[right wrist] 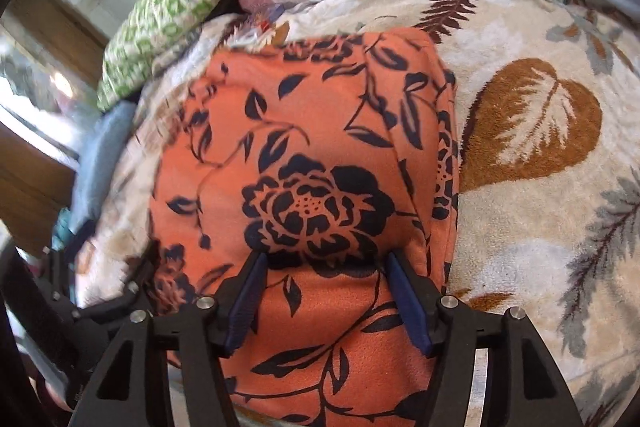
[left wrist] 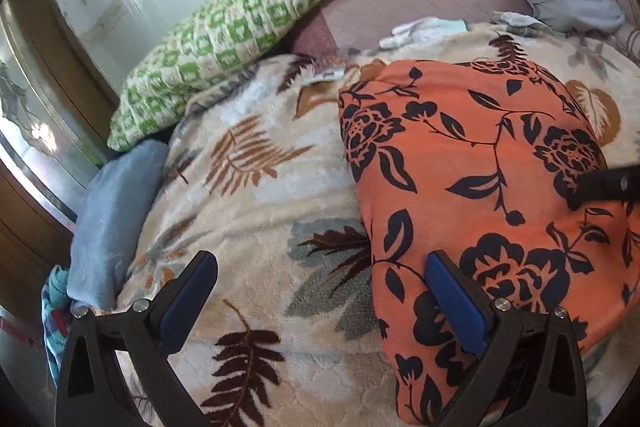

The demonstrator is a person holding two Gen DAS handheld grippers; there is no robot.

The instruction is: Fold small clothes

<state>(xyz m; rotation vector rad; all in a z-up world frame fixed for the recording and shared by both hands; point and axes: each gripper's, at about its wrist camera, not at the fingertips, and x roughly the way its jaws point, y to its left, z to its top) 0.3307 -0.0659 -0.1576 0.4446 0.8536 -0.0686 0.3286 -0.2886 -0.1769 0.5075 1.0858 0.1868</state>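
Leaf-print blanket (left wrist: pixel 256 211) covering the bed, bearing the folded orange floral garment (right wrist: pixel 304 155) near the viewer. Left gripper (left wrist: pixel 320 291): jaws wide, empty, straddling the garment's left edge. Right gripper (right wrist: pixel 324 291): jaws parted over the garment's near portion, not pinching. Risk: a closing pad may snag the plush blanket along with the garment, disturbing the fold.

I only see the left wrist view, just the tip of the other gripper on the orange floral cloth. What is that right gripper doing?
Observer: The right gripper is open, tips down on the orange cloth with black flowers, just below a big flower print.
Operator: Is fabric pinched?
Observer: No, nothing is squeezed between its blue-padded fingers; the cloth just lies in the gap.
Operator: And the cloth's right edge?
Observer: It shows stacked layers, so that side looks folded over.
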